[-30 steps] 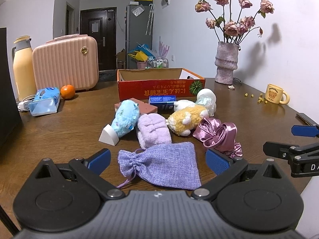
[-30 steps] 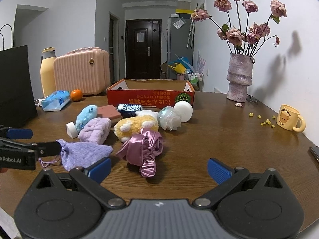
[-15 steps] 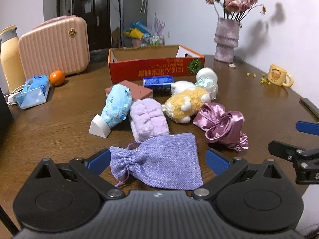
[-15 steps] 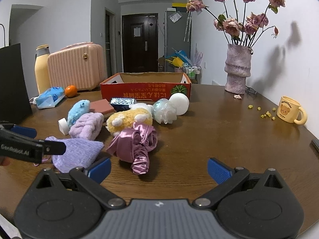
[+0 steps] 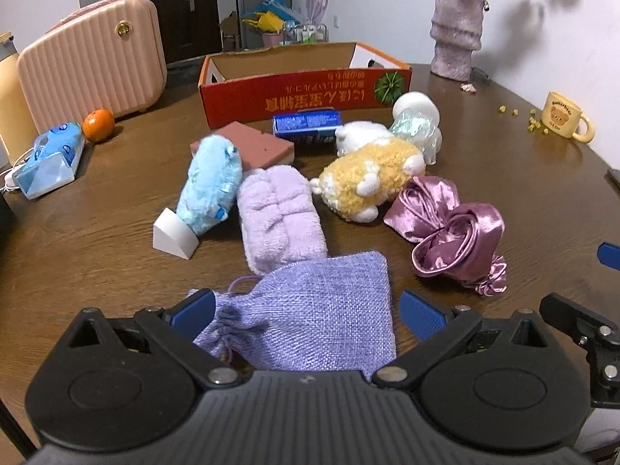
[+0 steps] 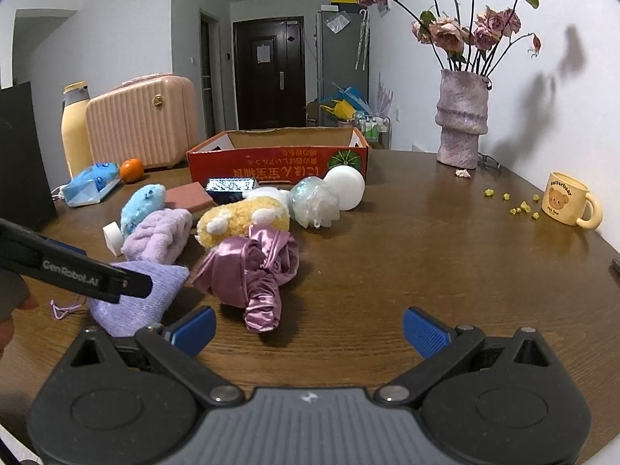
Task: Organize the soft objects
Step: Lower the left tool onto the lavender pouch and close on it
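Observation:
A lilac drawstring pouch [image 5: 310, 310] lies on the table between the open jaws of my left gripper [image 5: 306, 312]; it also shows in the right wrist view [image 6: 135, 294]. Behind it lie a lilac fluffy towel [image 5: 279, 217], a blue plush [image 5: 211, 190], a yellow plush [image 5: 368, 182], a pink satin cloth [image 5: 449, 232] and a bath pouf [image 5: 416, 135]. A red cardboard box [image 5: 306, 93] stands open at the back. My right gripper [image 6: 308, 329] is open and empty, just right of the satin cloth [image 6: 252, 271].
A white wedge [image 5: 172, 238], a brown block [image 5: 252, 149] and a blue packet [image 5: 306, 126] lie among the soft things. A pink case [image 5: 93, 54], an orange [image 5: 99, 124], a vase [image 5: 457, 35] and a yellow mug [image 5: 564, 120] stand around the table.
My left gripper has moved forward and tilted down, so the lilac pouch now lies between its open jaws. The right gripper has barely moved.

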